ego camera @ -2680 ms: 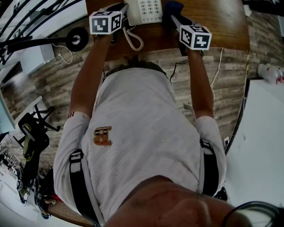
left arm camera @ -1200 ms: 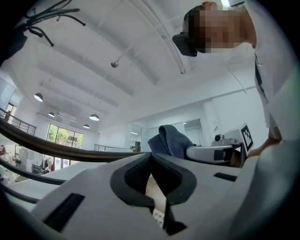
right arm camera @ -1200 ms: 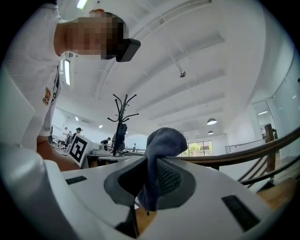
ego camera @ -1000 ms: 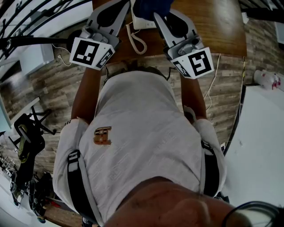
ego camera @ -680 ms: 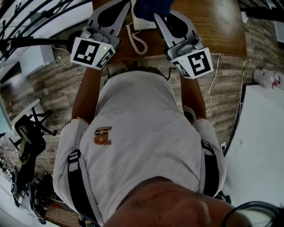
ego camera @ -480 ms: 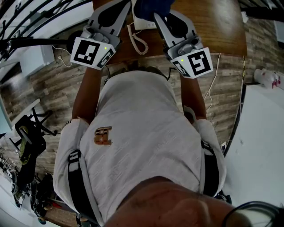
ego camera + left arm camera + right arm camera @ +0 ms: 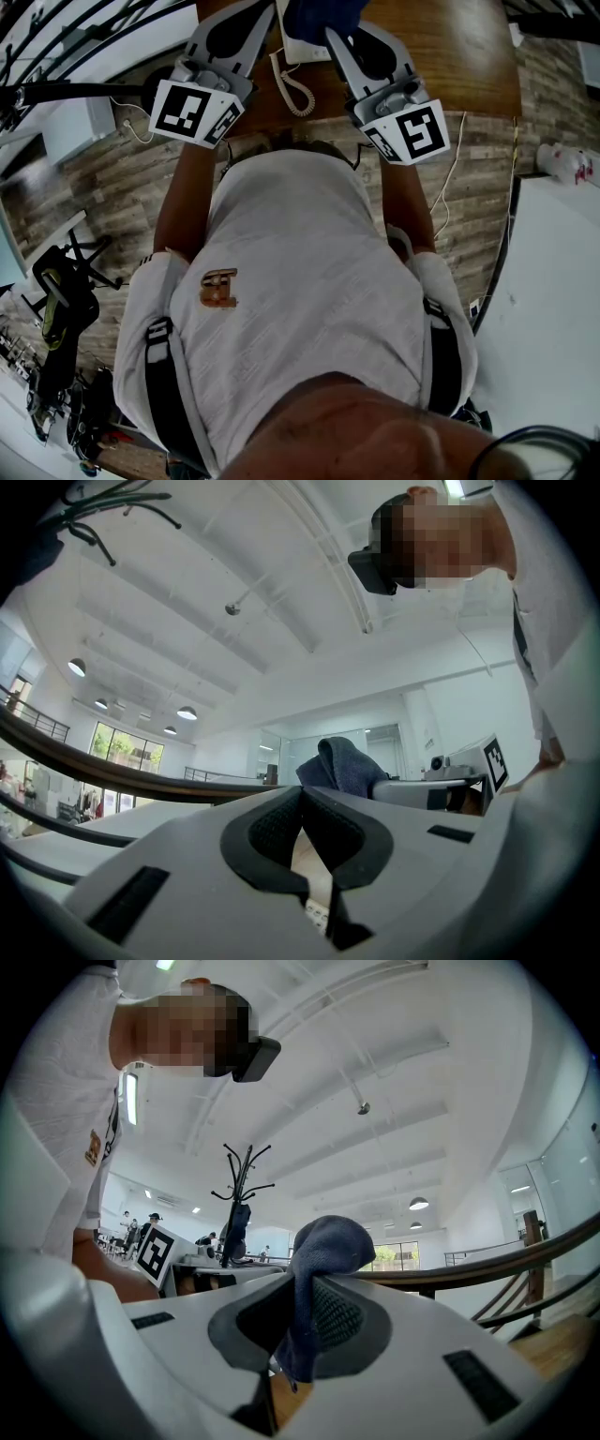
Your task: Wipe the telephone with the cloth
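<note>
A person [image 7: 300,281] holds both grippers tilted upward over a wooden table [image 7: 459,47]. The right gripper [image 7: 298,1321] is clenched on a blue cloth [image 7: 328,1237], which bunches above its jaws. The left gripper [image 7: 302,803] has its jaws pressed together, gripping nothing. The white telephone [image 7: 302,49] sits on the table between the grippers, partly hidden behind the cloth, its coiled cord [image 7: 292,86] trailing toward the person.

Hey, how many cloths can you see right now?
1. A dark blue cloth, pinched in the right tongs, by the white telephone on the wooden desk. Others could be hidden behind the tongs.
</note>
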`<action>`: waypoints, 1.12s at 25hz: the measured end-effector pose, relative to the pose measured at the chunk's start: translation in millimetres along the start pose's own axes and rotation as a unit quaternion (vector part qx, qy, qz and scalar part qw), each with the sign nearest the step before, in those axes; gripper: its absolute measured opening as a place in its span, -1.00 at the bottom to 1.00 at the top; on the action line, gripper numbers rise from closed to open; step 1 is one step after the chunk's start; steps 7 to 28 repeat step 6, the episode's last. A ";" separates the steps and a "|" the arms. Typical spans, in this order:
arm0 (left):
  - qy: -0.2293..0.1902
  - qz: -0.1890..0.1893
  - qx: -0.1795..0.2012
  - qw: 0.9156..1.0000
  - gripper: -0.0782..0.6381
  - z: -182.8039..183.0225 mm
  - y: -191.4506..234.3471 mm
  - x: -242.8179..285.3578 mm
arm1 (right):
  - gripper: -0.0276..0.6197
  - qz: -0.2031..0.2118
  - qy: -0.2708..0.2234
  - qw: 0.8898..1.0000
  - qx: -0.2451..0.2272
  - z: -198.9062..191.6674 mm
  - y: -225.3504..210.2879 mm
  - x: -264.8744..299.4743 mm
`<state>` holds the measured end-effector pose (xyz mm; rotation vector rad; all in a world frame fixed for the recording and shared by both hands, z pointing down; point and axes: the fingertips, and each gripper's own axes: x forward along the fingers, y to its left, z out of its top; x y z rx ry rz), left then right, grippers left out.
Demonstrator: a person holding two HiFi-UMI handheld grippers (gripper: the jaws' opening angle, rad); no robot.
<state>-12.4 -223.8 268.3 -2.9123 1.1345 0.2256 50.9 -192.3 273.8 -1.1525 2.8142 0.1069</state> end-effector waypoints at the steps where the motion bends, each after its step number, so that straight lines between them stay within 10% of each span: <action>1: 0.000 0.000 -0.001 1.000 -0.73 0.1 0.1 -0.8 | -0.73 0.000 0.000 1.000 0.000 0.0 0.5 0.0; 28: -0.001 0.001 -0.004 1.000 -0.73 0.8 0.4 -5.5 | -0.73 0.000 0.003 1.000 0.000 -0.1 4.6 0.0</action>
